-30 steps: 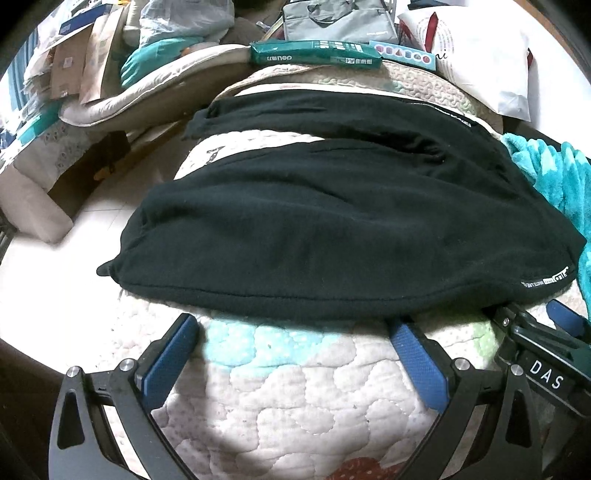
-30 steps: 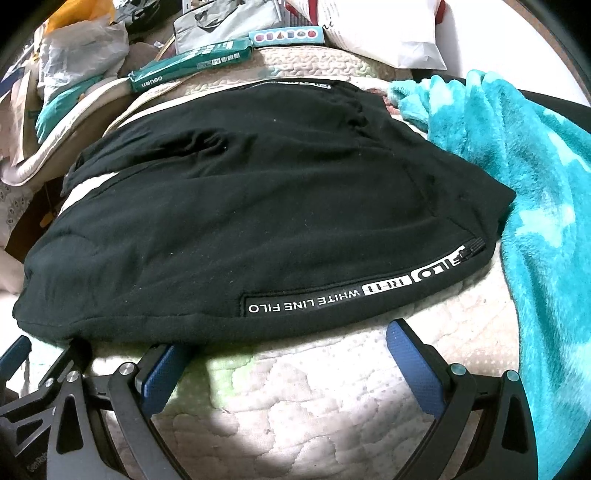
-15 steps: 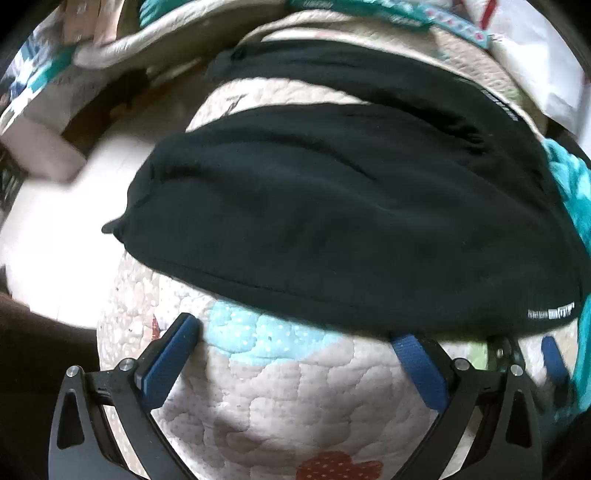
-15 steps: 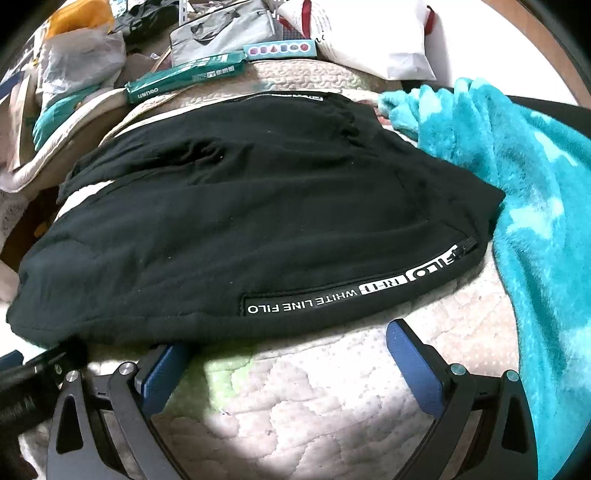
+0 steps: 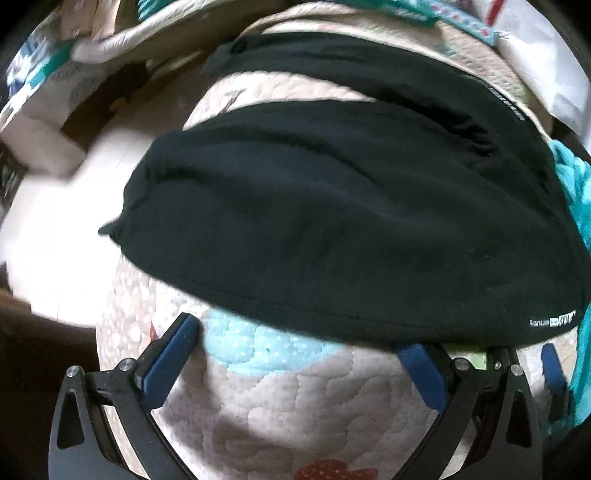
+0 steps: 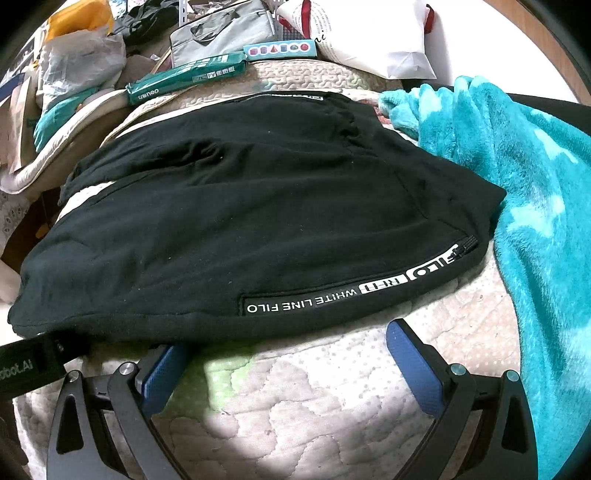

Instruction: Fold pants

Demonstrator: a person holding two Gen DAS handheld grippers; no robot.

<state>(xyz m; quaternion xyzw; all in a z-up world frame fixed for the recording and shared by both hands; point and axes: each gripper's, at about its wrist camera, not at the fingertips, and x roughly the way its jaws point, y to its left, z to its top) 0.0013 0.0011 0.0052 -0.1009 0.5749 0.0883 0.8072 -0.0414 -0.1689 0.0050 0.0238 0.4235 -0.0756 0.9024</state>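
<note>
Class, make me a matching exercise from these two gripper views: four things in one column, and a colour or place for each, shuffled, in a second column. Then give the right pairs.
Things:
1. pants
2. blanket
3. paper box
4. white bag

Descriptions:
A. fluffy turquoise, to the right of the black cloth
B. at the far end of the bed, red trim at its top
C. black, spread flat on the quilt, white lettering along the near edge
D. long and green, beyond the far leg of the black cloth

Pairs: 1-C, 2-A, 3-D, 4-B
</note>
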